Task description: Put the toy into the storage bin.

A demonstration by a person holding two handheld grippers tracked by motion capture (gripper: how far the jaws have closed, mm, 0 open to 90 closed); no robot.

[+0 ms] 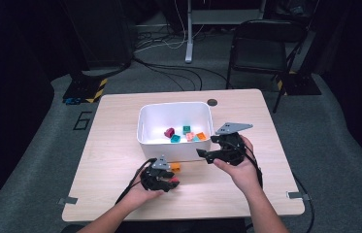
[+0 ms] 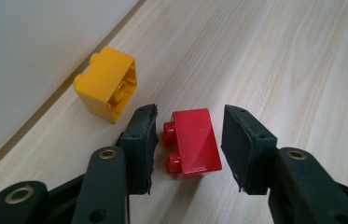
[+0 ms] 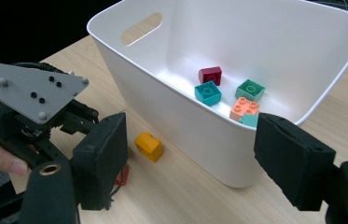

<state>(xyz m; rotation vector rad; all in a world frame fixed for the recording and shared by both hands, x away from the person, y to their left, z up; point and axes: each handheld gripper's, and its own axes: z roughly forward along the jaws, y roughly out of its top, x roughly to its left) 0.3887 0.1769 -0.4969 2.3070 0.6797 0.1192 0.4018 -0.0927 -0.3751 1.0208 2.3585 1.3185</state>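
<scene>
Red brick point(image 2: 191, 140) lying on the wooden table point(image 2: 279, 60) between the jaws of the left gripper point(image 2: 188, 142), pads not yet pressing it, yellow brick point(image 2: 107, 84) just beside the white bin point(image 3: 218, 135), right gripper point(image 3: 190, 158) spread wide, holding nothing

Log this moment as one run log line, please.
left gripper: open, jaws astride red brick on table | right gripper: open, empty, beside white bin | yellow brick: on table by bin

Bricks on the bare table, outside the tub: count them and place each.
2. The red brick lies between the left gripper's open jaws; the yellow brick lies beside it, close against the white tub's wall. The tub may hide others.
</scene>
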